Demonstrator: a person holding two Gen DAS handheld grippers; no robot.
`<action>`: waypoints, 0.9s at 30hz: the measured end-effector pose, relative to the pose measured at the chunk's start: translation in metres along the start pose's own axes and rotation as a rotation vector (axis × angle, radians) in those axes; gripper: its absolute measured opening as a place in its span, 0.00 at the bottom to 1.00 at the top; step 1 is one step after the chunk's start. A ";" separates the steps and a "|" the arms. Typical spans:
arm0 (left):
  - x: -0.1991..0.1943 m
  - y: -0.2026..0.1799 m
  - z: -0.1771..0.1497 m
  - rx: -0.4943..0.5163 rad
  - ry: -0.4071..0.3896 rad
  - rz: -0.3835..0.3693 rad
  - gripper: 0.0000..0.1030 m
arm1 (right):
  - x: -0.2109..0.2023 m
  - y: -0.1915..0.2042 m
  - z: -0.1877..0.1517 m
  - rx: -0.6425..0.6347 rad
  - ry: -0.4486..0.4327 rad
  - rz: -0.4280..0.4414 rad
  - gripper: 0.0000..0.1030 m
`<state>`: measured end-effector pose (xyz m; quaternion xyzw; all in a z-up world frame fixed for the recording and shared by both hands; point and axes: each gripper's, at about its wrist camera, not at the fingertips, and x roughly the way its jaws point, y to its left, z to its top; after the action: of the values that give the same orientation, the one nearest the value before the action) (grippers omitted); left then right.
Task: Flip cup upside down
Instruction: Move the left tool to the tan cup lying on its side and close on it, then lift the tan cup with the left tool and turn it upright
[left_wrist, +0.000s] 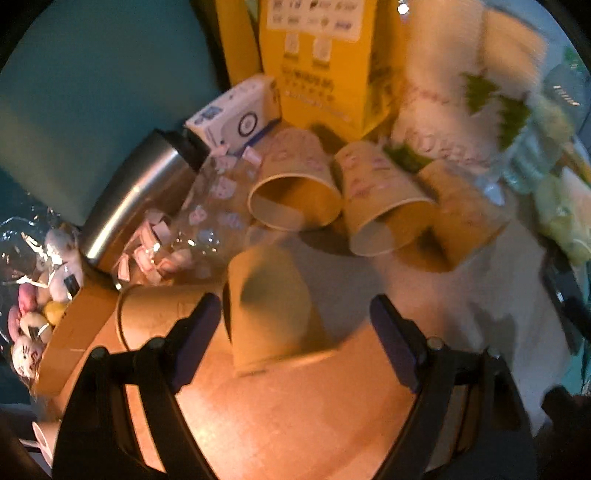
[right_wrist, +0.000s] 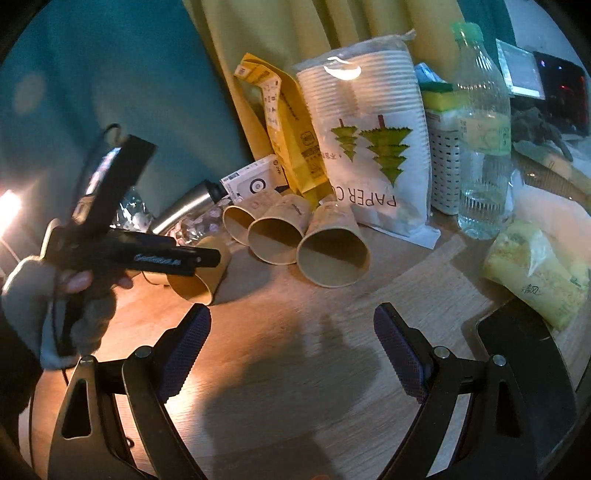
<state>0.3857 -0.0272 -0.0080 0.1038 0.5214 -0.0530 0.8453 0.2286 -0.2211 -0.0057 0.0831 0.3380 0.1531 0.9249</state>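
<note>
A tan paper cup (left_wrist: 269, 306) lies tilted on the wooden table between the fingers of my left gripper (left_wrist: 295, 321), nearer the left finger; the jaws are wide open and do not clamp it. In the right wrist view the same cup (right_wrist: 201, 277) shows under the left gripper's black body (right_wrist: 159, 258), mouth toward the camera. Three more paper cups lie on their sides in a row (left_wrist: 295, 192) (left_wrist: 380, 206) (left_wrist: 461, 214), also visible in the right wrist view (right_wrist: 332, 247). My right gripper (right_wrist: 291, 332) is open and empty above bare table.
A steel flask (left_wrist: 136, 195), a glass jar of small packets (left_wrist: 207, 218), a blue-white box (left_wrist: 236, 114), a yellow bag (left_wrist: 321, 62), a paper-cup pack (right_wrist: 369, 140), a plastic bottle (right_wrist: 484, 140), a tissue pack (right_wrist: 535, 273), a dark phone (right_wrist: 517, 343) and a cardboard tube (left_wrist: 159, 314) crowd the table.
</note>
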 end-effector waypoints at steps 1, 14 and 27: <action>0.007 -0.001 0.003 0.015 0.012 0.018 0.82 | 0.001 -0.002 0.000 0.004 0.001 -0.001 0.89; 0.030 -0.021 0.003 0.141 0.022 0.129 0.77 | -0.001 -0.007 -0.001 0.020 -0.012 0.000 0.89; 0.040 -0.032 -0.006 0.190 0.049 0.113 0.59 | -0.001 -0.007 -0.004 0.018 -0.020 -0.004 0.89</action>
<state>0.3920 -0.0562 -0.0506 0.2139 0.5279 -0.0517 0.8203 0.2273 -0.2275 -0.0100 0.0920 0.3305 0.1473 0.9277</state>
